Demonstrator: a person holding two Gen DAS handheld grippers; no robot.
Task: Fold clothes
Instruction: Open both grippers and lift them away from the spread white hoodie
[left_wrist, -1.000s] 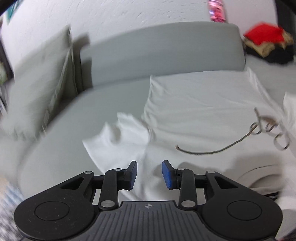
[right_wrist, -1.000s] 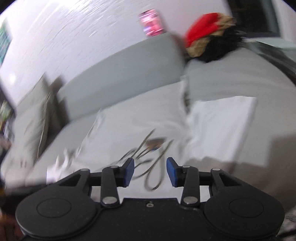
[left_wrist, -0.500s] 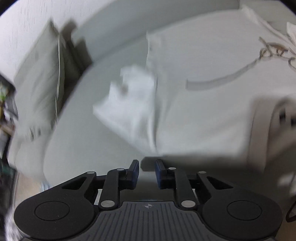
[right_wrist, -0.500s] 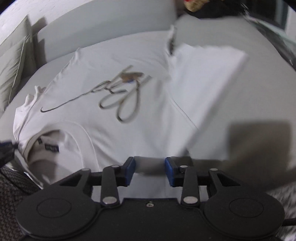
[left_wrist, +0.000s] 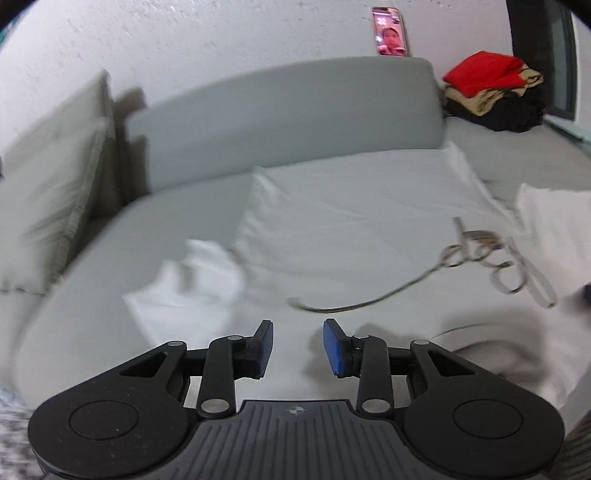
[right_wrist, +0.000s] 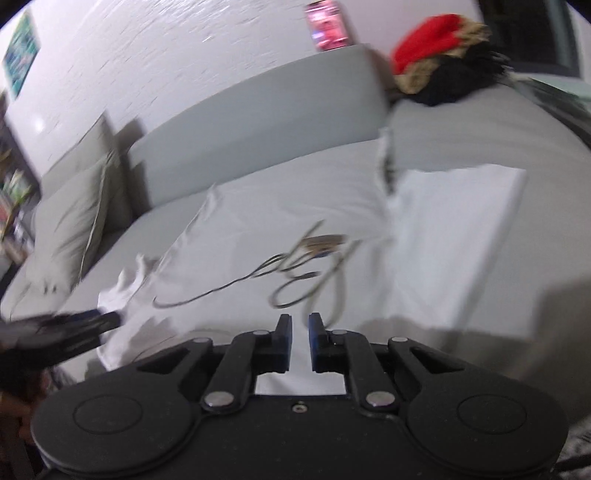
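White t-shirt (left_wrist: 354, 229) – soft, light, limp; pinch shoulder seams by collar. Left gripper (left_wrist: 298, 349) just reopened, empty; right gripper (right_wrist: 300, 332) closing, nearly together, nothing visibly between

grey sofa (left_wrist: 288, 107) against white textured wall (left_wrist: 221, 37).

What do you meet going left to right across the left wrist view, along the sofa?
Grey cushion → crumpled left sleeve → white T-shirt body → script print → stack of folded clothes, far right.
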